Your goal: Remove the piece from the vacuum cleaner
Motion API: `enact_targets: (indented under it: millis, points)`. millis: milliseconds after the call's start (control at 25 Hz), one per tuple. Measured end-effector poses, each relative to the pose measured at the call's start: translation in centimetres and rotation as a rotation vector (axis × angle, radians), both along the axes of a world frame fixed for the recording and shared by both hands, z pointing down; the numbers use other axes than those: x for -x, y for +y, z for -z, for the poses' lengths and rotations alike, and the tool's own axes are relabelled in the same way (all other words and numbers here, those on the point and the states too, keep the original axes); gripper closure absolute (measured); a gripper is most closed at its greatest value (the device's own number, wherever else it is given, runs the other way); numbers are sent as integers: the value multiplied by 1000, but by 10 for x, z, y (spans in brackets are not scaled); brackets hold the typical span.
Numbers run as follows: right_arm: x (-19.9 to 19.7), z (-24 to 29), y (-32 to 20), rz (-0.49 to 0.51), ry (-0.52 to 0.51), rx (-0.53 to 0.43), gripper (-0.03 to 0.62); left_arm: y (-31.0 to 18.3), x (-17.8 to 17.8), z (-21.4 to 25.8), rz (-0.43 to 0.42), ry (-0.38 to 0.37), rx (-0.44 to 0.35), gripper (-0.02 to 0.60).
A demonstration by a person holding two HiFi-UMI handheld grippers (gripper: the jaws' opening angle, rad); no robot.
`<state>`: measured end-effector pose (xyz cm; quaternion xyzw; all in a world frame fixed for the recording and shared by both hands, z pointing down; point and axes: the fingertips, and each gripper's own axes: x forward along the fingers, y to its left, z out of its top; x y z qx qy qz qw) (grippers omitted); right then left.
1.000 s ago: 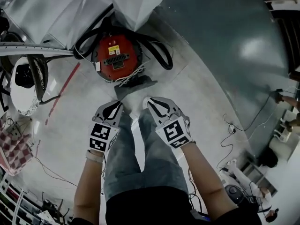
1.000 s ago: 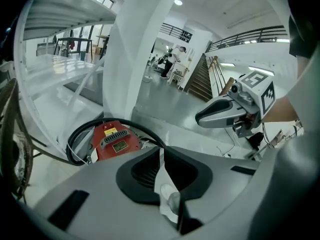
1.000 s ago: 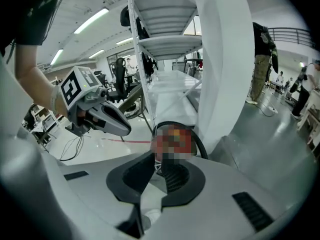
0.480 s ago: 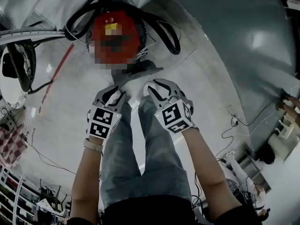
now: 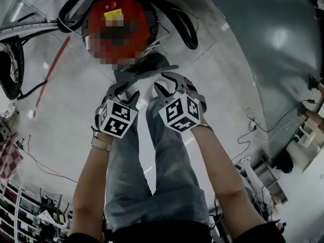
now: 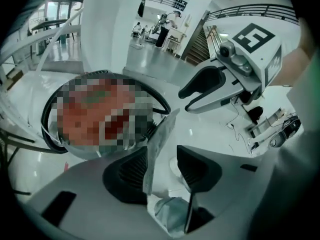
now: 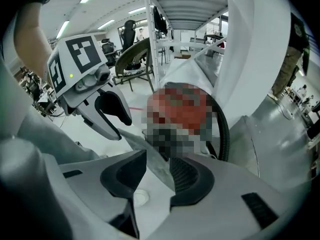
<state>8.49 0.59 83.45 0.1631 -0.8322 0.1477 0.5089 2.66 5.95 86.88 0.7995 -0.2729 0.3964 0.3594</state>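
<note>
A red round vacuum cleaner [image 5: 101,14] sits on the floor with a black hose [image 5: 183,30] looped around it. A thin grey flat piece [image 5: 147,67] juts out from its near side. My left gripper [image 5: 124,90] and right gripper [image 5: 167,83] reach its near edge side by side. The left gripper [image 6: 162,166] has its jaws opening, and the grey piece [image 6: 160,136] stands edge-on between them, leaning on the left pad. On the right gripper [image 7: 152,176] the jaws are opening too, with the grey piece [image 7: 150,151] lying against the right pad.
The person's legs in jeans [image 5: 152,176] stand right behind the grippers. A red line [image 5: 50,70] crosses the floor at left, near a black-and-white round unit [image 5: 9,65]. Loose cables [image 5: 253,125] trail at right. Shelving [image 7: 185,14] stands behind the vacuum.
Both grippers have moved forward toward the vacuum and now straddle the grey piece's near edge. Their jaws have gone from shut to wide apart. The vacuum sits closer in view.
</note>
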Motion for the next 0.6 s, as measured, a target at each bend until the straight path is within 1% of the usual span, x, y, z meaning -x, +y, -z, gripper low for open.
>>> enact_targets:
  millis: [280, 400, 600]
  points:
    - [-2, -44, 0, 28, 52, 8, 431, 3, 2, -44, -2, -42, 2, 388]
    - [-5, -60, 1, 51, 79, 0, 431, -1, 1, -55, -4, -47, -2, 388]
    - [-2, -79, 3, 83, 106, 13, 431, -11, -1, -68, -38, -62, -11, 388]
